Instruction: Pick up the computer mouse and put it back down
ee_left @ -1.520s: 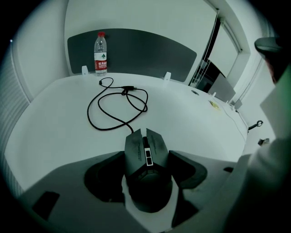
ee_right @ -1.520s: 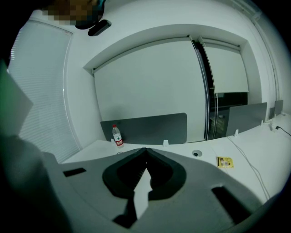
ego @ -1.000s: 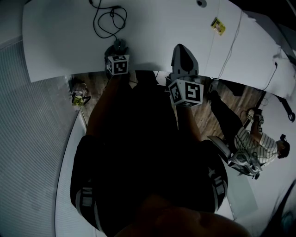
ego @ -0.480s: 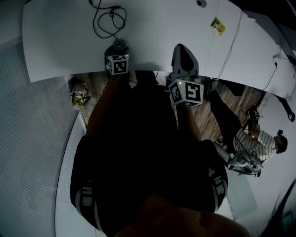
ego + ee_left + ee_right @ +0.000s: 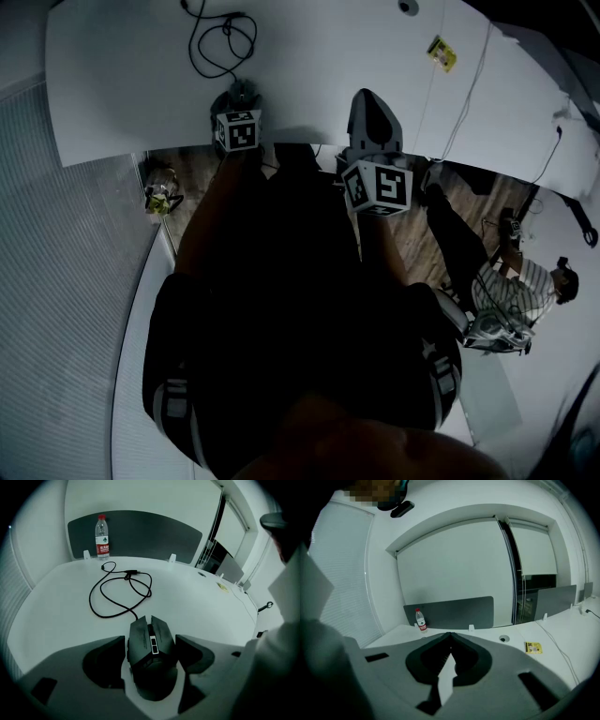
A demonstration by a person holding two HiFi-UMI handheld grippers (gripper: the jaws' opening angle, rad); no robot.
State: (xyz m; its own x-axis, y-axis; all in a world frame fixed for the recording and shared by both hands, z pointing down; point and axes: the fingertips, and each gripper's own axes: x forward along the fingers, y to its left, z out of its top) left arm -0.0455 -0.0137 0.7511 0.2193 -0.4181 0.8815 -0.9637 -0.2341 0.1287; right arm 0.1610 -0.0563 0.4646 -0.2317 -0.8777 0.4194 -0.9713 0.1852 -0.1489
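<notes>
A dark computer mouse (image 5: pixel 151 653) sits between the jaws of my left gripper (image 5: pixel 151 641), which is shut on its two sides. Its black cable (image 5: pixel 117 592) loops away over the white desk (image 5: pixel 187 602). I cannot tell whether the mouse rests on the desk or hangs just above it. In the head view the mouse (image 5: pixel 241 94) shows just beyond the left gripper's marker cube (image 5: pixel 239 130), near the desk's front edge. My right gripper (image 5: pixel 450 637) is shut with nothing in it and points over the desk; from the head it (image 5: pixel 368 98) lies right of the mouse.
A water bottle (image 5: pixel 102 535) stands at the desk's back against a grey partition (image 5: pixel 136 534). A yellow packet (image 5: pixel 442 52) and a thin white cable (image 5: pixel 469 94) lie to the right. Another person (image 5: pixel 520 286) sits at the right, by the neighbouring desk.
Both grippers and the mouse have stayed where they were. Only the person at the right has shifted a little.
</notes>
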